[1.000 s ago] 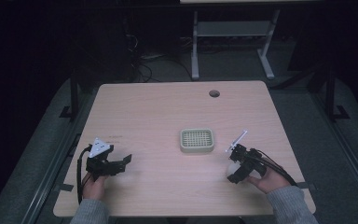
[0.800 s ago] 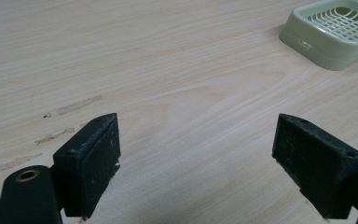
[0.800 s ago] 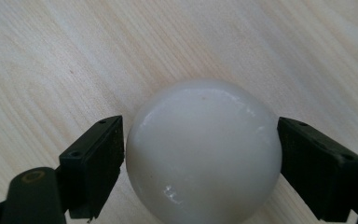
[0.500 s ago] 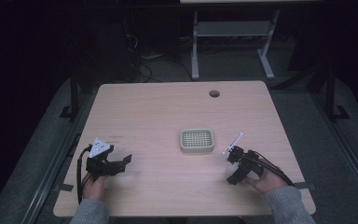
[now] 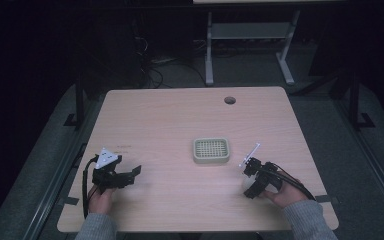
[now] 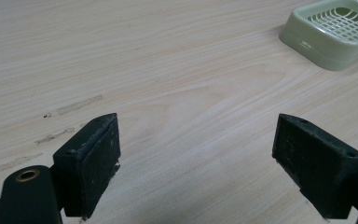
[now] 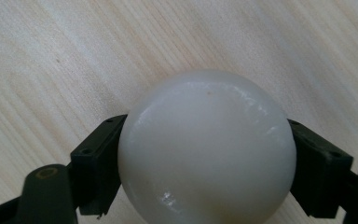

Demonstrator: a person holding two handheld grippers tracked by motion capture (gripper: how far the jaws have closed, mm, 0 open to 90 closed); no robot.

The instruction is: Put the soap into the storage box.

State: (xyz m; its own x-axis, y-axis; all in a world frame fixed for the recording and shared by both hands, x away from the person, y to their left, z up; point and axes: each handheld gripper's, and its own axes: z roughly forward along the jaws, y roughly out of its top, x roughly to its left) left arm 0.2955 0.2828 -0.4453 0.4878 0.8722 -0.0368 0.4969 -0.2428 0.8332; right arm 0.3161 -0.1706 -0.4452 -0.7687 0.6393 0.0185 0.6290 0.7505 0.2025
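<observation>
Right tongs (image 7: 205,154): pinching a white ball (image 7: 207,149), near right of bench (image 5: 180,125). Left tongs (image 6: 196,158): spread, empty. Likely step: carrying; next, probably placing ball into green tray (image 5: 211,150).

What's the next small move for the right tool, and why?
Probably lift slightly and carry toward the pale green slotted plastic tray. The right tool is clamped on the glossy white ball, the tray sits empty nearby, and the left tool is open and idle.
</observation>
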